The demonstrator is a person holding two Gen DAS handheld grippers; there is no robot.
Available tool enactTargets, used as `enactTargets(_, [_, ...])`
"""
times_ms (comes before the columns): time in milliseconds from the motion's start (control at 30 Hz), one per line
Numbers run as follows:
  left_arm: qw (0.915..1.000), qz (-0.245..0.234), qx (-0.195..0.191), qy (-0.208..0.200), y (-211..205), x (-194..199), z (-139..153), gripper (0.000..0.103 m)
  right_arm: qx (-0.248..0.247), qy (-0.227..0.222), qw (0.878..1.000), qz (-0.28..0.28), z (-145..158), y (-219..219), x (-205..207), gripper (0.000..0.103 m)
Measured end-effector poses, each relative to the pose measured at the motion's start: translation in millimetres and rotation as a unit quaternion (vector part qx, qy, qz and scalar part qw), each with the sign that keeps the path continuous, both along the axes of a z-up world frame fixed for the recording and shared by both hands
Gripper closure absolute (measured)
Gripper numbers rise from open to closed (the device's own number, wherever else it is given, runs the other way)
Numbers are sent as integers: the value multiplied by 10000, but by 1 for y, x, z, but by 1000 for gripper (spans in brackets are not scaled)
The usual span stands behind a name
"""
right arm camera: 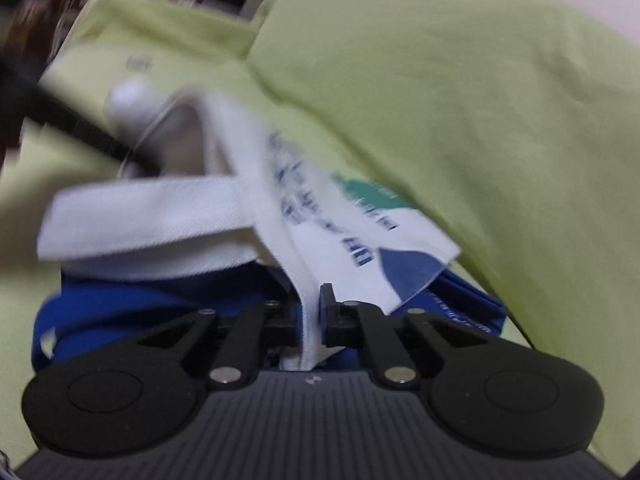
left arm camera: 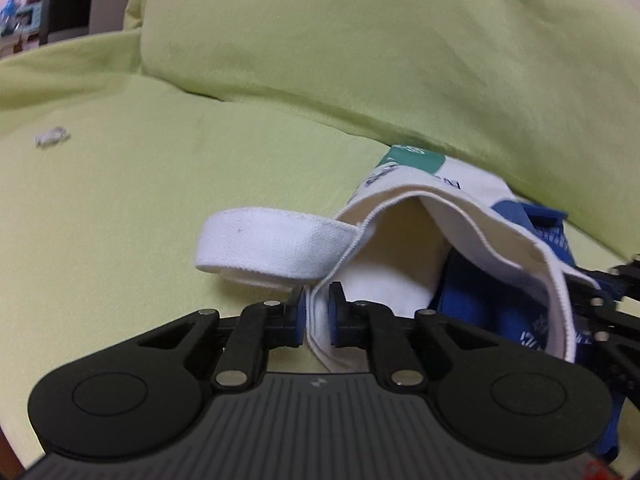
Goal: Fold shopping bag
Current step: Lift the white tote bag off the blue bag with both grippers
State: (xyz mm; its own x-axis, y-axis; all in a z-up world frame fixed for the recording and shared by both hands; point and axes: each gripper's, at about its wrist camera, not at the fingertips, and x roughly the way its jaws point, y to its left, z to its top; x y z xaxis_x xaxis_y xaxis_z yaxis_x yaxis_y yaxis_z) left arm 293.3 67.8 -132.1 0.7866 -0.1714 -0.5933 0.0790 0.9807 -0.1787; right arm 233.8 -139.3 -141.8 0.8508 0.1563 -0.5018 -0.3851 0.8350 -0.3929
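Nearest in the left wrist view, we see the left claw (left arm camera: 319, 312) clamped on the white hemmed edge of the shopping bag (left arm camera: 404, 216), with a fold of cloth pinched between its two pads. In the right wrist view, the right claw (right arm camera: 311, 312) is likewise clamped on a white edge of the same shopping bag (right arm camera: 344, 224), the cloth rising straight out from between its pads.

Just beyond the left claw, the bag's mouth gapes open, showing a pale lining, and a white handle (left arm camera: 272, 246) loops out to the left. Blue fabric (left arm camera: 480, 312) lies under the bag's right side. At the far right edge of this view we make out black linkage parts, apparently of the other claw, though only partly.

The right wrist view, blurred, shows what the left does not: the printed outer face of the bag with dark lettering, a green patch and a blue patch, and a second white handle (right arm camera: 148, 220) stretching leftward over the blue fabric (right arm camera: 160, 300). A dark bar crosses its far left; we cannot tell what it is.

The bag lies on a yellow-green sheet (left arm camera: 140, 200), close against a plump cushion (left arm camera: 360, 60) of the same colour. A small white scrap (left arm camera: 51, 137) rests on the sheet, far left. Beyond, dim shelves (left arm camera: 24, 20) with clutter stand at the room's edge.
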Motion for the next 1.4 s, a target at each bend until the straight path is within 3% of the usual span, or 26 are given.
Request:
enactTargets(67, [9994, -46, 324, -94, -11, 0, 6, 97, -9, -173, 9998, -45, 8, -3, -7, 99])
enactTargets(133, [9967, -87, 725, -363, -19, -4, 23, 99, -347, -572, 9977, -73, 15, 1, -16, 99])
enactTargets(300, [9850, 20, 1194, -1247, -22, -16, 108, 100, -502, -1499, 9870, -303, 68, -2, -43, 101])
enactTargets(433, [9587, -65, 1849, -2160, -37, -41, 193, 100, -540, -2182, 9735, -429, 130, -9, -65, 101])
enactTargets(533, [9337, -108, 2200, -2822, -50, -75, 249, 100, -449, -2665, 9612, -557, 181, -15, -86, 101])
enactTargets(633, [9191, -274, 2292, -3192, -63, -118, 293, 100, -433, -3064, 9484, -684, 229, -25, -120, 101])
enactTargets(700, [9105, -504, 2307, -3395, -71, -154, 311, 100, -382, -3120, 9463, -754, 256, -35, -153, 101])
enactTargets(767, [9043, -768, 2227, -3560, -80, -189, 320, 100, -346, -3121, 9459, -814, 274, -48, -192, 100])
enactTargets(900, [9077, -1374, 1741, -3563, -92, -253, 312, 100, -359, -3017, 9473, -1013, 285, -74, -280, 100])
enactTargets(1000, [9111, -1750, 1503, -3416, -106, -283, 289, 100, -395, -2717, 9534, -1248, 275, -91, -338, 100])
enactTargets(1133, [9214, -2164, 1288, -2959, -131, -298, 269, 103, -229, -1952, 9695, -1462, 253, -112, -396, 100])
enactTargets(1233, [9182, -2498, 1306, -2783, -175, -281, 264, 103, -48, -1563, 9704, -1838, 240, -134, -414, 100])
enactTargets(1333, [9156, -2732, 1299, -2648, -219, -258, 259, 103, 464, -1280, 9629, -2328, 231, -170, -398, 100])
enactTargets(1400, [9173, -2846, 1141, -2541, -236, -242, 266, 93, 742, -995, 9569, -2627, 228, -203, -371, 100])
